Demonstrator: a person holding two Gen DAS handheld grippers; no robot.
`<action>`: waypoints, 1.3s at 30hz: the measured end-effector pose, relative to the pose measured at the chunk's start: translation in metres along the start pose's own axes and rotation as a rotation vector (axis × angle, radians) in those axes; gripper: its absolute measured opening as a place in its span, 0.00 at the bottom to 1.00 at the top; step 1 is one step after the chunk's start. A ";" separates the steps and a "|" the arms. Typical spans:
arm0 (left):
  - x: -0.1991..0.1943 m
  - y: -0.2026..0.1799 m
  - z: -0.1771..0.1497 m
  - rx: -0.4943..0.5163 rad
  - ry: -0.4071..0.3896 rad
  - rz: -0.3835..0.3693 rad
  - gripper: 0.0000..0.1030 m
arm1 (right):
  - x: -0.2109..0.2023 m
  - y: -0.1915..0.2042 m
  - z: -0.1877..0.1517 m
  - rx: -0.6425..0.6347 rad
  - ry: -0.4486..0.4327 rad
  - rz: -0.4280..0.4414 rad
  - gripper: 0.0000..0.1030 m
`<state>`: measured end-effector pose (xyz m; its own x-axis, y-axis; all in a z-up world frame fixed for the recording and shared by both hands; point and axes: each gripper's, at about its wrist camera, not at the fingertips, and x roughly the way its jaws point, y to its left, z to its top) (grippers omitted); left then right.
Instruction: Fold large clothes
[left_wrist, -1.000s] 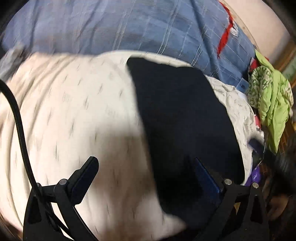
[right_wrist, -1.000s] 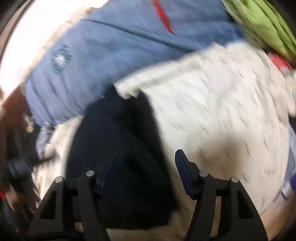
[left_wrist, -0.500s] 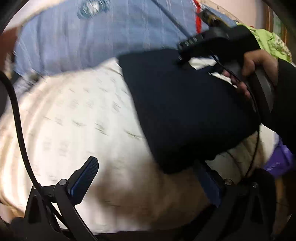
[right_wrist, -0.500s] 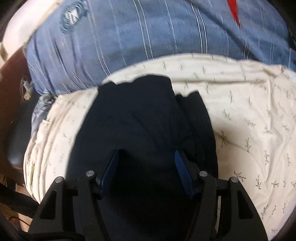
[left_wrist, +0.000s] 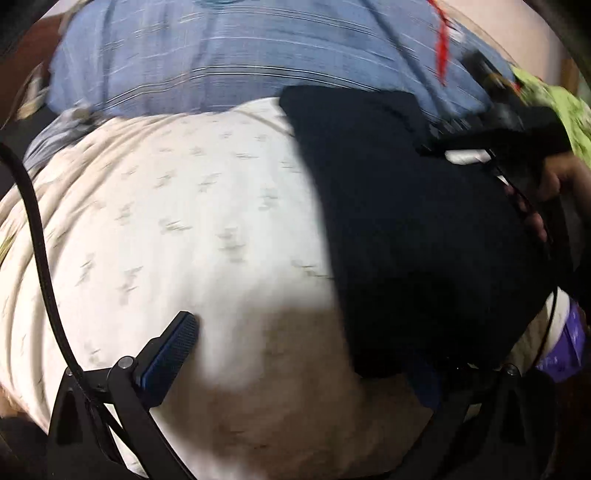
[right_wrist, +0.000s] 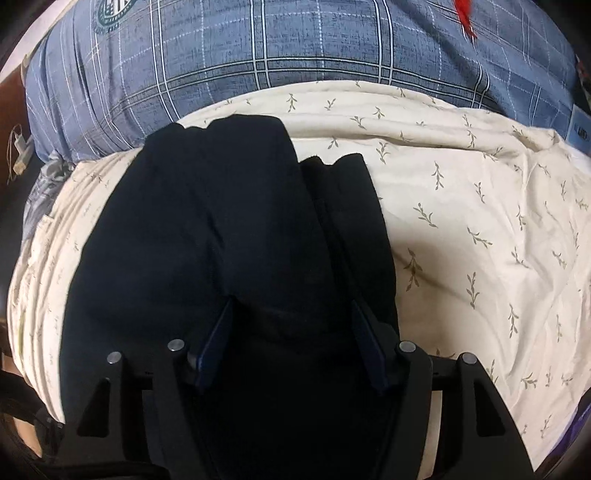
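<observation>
Left wrist view is pretty smeared, but you can make out the dark garment (left_wrist: 417, 229) lying on a cream bedspread with little leaf sprigs (left_wrist: 177, 221), over on the right half of the shot. Behind it there's a blue plaid blanket (left_wrist: 240, 59), and a bit of green fabric (left_wrist: 554, 107) peeks in at the far right edge. The left gripper (left_wrist: 306, 354) has its jaws wide apart: the left finger sits over bare bedspread with nothing on its pad, the right one is mostly lost under the near edge of the dark cloth, so no grip that I can see. At upper right a hand (left_wrist: 550, 188) holds the other tool right at the garment's far side.

Right wrist view is way sharper. The dark garment (right_wrist: 229, 229) is folded into a thick bundle on the cream bedspread (right_wrist: 480, 221), left of centre, with the blue plaid blanket (right_wrist: 277, 48) beyond it. The right gripper (right_wrist: 291, 339) points steeply down onto the near part of the bundle. Its jaws have just been opening a bit, and cloth bulges up between the blue pads; whether they're actually pinching it, can't say for sure.
</observation>
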<state>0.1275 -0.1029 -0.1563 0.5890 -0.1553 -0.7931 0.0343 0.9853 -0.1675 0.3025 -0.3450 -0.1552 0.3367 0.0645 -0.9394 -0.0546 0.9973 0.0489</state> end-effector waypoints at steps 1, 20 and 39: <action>-0.002 0.011 -0.002 -0.045 0.003 -0.011 1.00 | 0.001 -0.001 0.000 -0.003 0.000 -0.022 0.69; -0.070 0.033 0.004 -0.119 -0.072 -0.050 0.99 | -0.078 -0.015 0.021 0.132 -0.266 0.185 0.49; -0.029 0.039 0.056 -0.216 -0.010 -0.161 0.99 | 0.004 -0.030 0.056 0.131 -0.087 -0.017 0.00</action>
<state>0.1566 -0.0557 -0.1074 0.5981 -0.3068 -0.7403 -0.0447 0.9096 -0.4131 0.3583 -0.3723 -0.1413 0.4169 0.0448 -0.9078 0.0732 0.9939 0.0826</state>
